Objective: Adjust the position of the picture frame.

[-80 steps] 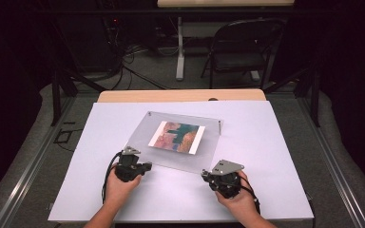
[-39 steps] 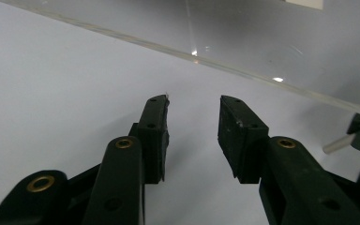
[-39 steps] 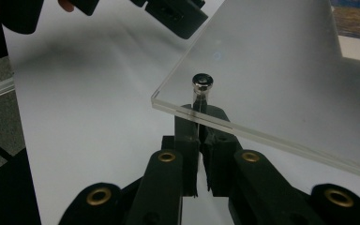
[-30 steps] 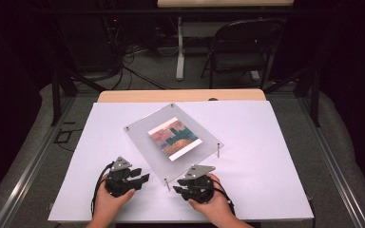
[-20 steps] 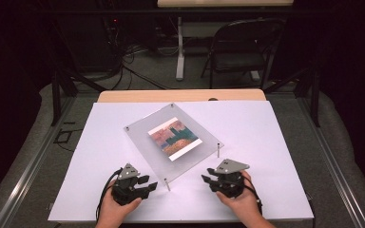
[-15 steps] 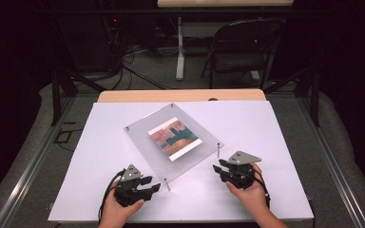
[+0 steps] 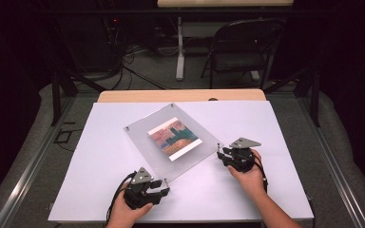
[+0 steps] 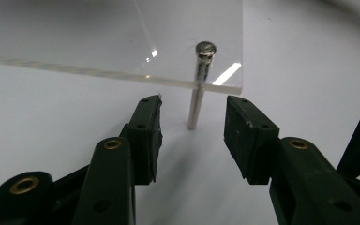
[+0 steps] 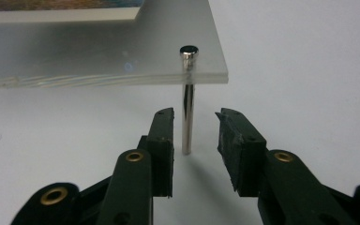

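A clear acrylic plate [image 7: 142,130] holding a coloured picture [image 7: 173,138] stands on thin metal corner posts on the white table [image 7: 275,123], turned diagonally. My left gripper [image 7: 161,186] is at the plate's near corner. In the left gripper view its jaws [image 8: 192,101] flank that corner's post [image 8: 199,84] without touching it, and they have just been closing. My right gripper [image 7: 221,154] is at the plate's right corner. There the post [image 9: 186,108] stands between its jaws [image 9: 195,114] with gaps on both sides; these jaws have also just been closing.
A wooden strip [image 7: 180,95] runs along the table's far edge. Beyond it a folding chair [image 7: 240,47] and floor cables [image 7: 133,61] sit in the dark room. Bare white tabletop lies to the left and right of the plate.
The plate turned from lying flatter to a diagonal stance. My right gripper swung from the plate's front edge out to its right corner; my left gripper crept right toward the near corner post.
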Motion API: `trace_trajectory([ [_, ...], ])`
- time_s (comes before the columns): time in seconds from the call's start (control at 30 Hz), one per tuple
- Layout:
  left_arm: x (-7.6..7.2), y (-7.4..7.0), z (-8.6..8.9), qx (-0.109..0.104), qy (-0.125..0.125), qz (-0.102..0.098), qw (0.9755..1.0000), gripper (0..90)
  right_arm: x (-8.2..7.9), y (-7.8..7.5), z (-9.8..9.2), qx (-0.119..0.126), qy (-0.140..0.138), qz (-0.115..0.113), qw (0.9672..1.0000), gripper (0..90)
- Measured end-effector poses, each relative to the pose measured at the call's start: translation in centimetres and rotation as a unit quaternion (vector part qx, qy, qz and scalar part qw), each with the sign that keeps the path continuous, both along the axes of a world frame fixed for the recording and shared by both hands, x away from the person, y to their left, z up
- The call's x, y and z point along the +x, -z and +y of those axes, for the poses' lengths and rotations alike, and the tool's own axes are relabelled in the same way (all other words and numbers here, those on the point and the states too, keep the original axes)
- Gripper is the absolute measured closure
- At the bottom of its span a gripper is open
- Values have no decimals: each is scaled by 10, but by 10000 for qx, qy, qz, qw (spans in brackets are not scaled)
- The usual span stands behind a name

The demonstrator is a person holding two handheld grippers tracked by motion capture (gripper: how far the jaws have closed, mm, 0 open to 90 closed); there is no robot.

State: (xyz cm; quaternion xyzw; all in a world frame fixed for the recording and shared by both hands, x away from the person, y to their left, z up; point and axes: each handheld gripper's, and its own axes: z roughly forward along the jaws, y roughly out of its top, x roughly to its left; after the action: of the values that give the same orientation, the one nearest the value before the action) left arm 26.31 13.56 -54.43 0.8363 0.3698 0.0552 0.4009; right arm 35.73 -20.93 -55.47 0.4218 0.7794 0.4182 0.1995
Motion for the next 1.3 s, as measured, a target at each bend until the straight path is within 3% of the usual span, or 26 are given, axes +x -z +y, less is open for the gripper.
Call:
trace_trajectory([
  [0.27,6,5,-13,-16,-27,-24,10000,647,10,4,11,-141,-161,69,9997,753],
  [0.47,7,5,-15,7,-101,-46,9999,781,14,6,16,-208,-121,74,9997,848],
  [0.6,7,6,-15,56,-121,-79,9999,840,15,6,14,-95,-133,124,9998,850],
  [1.3,7,6,-14,4,-103,-41,9999,850,15,6,14,-98,-166,100,9998,850],
])
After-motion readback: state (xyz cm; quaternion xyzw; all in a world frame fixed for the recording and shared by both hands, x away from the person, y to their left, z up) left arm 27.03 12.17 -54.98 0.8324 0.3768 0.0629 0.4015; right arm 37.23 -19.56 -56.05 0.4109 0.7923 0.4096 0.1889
